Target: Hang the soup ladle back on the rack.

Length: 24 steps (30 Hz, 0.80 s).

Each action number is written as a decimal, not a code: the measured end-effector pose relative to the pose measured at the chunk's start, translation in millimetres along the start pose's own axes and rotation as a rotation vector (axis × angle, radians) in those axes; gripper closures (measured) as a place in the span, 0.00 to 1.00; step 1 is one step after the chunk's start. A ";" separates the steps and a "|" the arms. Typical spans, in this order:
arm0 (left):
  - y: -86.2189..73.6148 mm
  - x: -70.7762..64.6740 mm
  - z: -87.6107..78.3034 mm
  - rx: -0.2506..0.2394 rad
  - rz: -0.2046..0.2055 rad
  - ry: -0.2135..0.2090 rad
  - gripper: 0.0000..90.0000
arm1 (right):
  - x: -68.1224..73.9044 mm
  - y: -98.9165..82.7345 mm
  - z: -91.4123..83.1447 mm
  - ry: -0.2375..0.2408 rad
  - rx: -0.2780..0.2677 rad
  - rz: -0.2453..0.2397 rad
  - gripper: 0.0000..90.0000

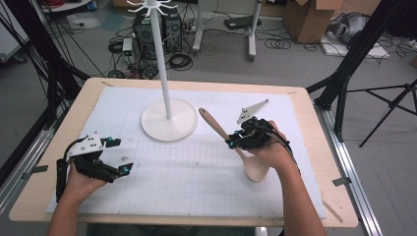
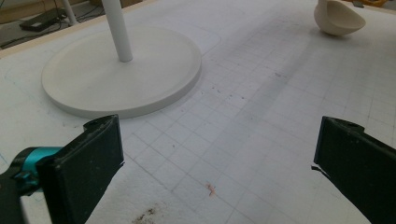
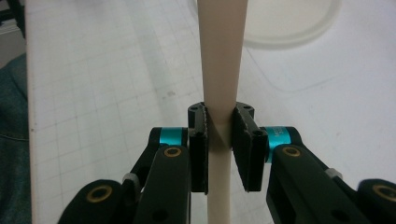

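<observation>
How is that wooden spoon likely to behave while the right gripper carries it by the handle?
The wooden spoon looks rigid, so it probably won't flex. The right gripper clamps its smooth, round, tapering handle, so it could twist or slide between the pads. The bowl end hangs beyond the grip toward the person, which may make it pivot downward. It seems light for its length.

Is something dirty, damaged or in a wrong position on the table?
Only small things: the white mat carries a reddish speck and brown crumbs near the left gripper. The wooden spoon is held in the right gripper, not askew by accident.
</observation>
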<state>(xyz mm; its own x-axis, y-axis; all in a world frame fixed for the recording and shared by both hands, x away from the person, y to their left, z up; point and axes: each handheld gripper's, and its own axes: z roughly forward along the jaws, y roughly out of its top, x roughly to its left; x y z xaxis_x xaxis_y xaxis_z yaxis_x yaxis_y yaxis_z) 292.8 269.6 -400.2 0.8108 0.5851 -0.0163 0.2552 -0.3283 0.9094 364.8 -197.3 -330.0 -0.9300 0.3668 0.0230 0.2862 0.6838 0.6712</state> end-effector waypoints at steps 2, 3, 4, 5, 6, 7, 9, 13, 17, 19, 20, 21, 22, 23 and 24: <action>-0.1 0.2 -0.5 -0.002 -0.002 0.002 0.02 | 0.3 9.9 -2.7 0.004 0.001 -0.021 0.86; 0.0 0.5 -0.9 0.000 0.000 0.001 0.02 | 0.7 14.3 -3.8 0.007 0.006 -0.028 0.86; 0.0 0.6 -1.1 -0.001 -0.001 0.001 0.02 | 0.6 17.4 -4.2 0.013 0.003 -0.036 0.86; 0.0 0.7 -1.4 -0.002 0.000 0.002 0.02 | 1.0 22.4 -5.6 0.021 -0.006 -0.042 0.86; 0.0 0.8 -1.7 -0.003 0.001 0.002 0.02 | 1.1 26.1 -6.7 0.026 -0.011 -0.046 0.86; 0.2 1.1 -2.1 -0.002 0.003 0.002 0.02 | 0.9 29.6 -7.7 0.031 -0.017 -0.056 0.86; 0.3 0.9 -2.2 -0.005 0.001 0.001 0.02 | 0.8 35.4 -9.0 0.042 -0.023 -0.062 0.86; 0.3 0.8 -2.4 -0.007 -0.002 -0.001 0.02 | -1.7 48.0 -12.0 0.053 -0.033 -0.079 0.86; 0.3 1.1 -2.8 -0.008 -0.002 0.002 0.02 | -5.7 58.7 -15.5 0.059 -0.039 -0.090 0.86; 0.3 1.2 -2.9 -0.008 -0.002 0.002 0.02 | -7.7 64.1 -17.8 0.060 -0.050 -0.098 0.86; 0.3 1.4 -3.1 -0.005 -0.001 0.002 0.02 | -8.1 66.2 -19.0 0.063 -0.050 -0.100 0.86; 0.3 1.5 -3.2 -0.005 0.000 0.002 0.02 | -9.0 69.7 -20.9 0.063 -0.053 -0.103 0.86; 0.3 1.7 -3.1 -0.005 0.000 0.001 0.02 | -9.3 72.0 -22.0 0.062 -0.053 -0.108 0.86; 0.2 1.7 -3.1 -0.005 -0.001 0.002 0.02 | -9.6 74.9 -23.8 0.060 -0.056 -0.111 0.86; 0.2 1.7 -3.2 -0.005 0.000 0.001 0.02 | -9.6 77.7 -25.6 0.057 -0.059 -0.114 0.86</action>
<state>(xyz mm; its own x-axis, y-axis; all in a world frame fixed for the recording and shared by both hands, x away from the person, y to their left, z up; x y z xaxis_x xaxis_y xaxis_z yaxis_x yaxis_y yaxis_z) 292.5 272.9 -398.7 0.8100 0.5862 -0.0162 0.2531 -0.3245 0.9114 390.1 -163.8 -259.1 -0.9679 0.2510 -0.0149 0.1653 0.6800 0.7144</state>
